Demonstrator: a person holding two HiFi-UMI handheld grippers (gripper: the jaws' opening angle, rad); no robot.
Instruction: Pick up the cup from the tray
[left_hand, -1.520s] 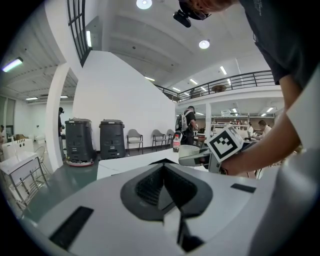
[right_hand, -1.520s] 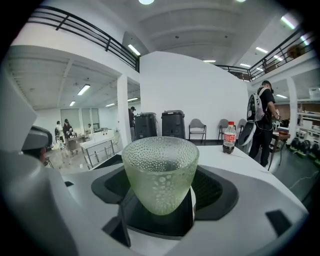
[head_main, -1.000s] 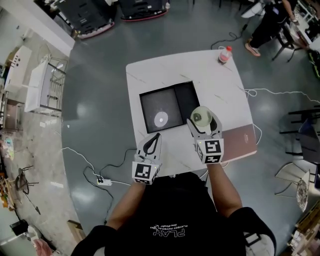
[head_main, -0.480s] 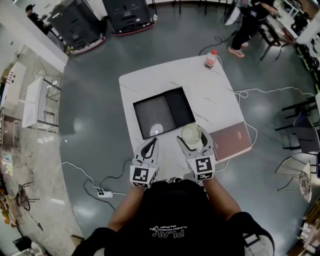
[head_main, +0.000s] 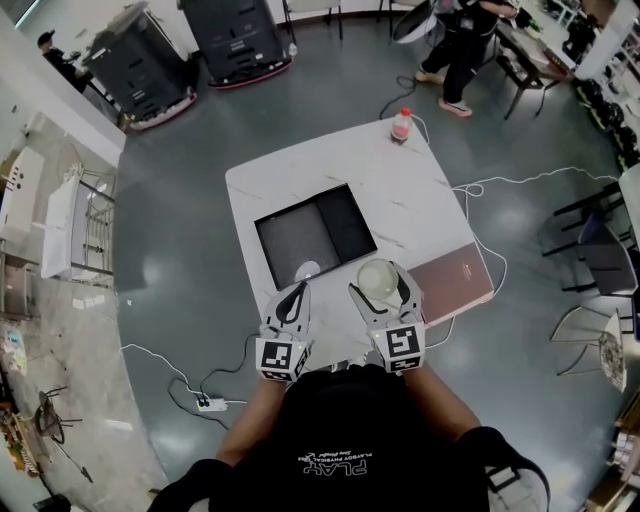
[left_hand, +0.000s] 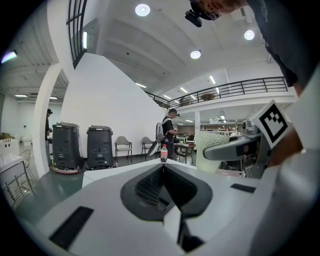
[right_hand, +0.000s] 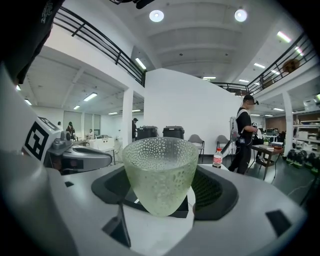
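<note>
One tool, the right (head_main: 381, 290), gripped the pebbled glass cup (right_hand: 159, 170) upright just beside the tray (head_main: 345, 225), above the near edge of the worktop (head_main: 420, 200), while the left tool (head_main: 298, 291) sat closed and empty; the lift probably wanted a level wrist and a steady squeeze.

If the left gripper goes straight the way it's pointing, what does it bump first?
Probably the tray just ahead: the left gripper aims at its near edge. Its height is unclear, so it might pass over.
</note>
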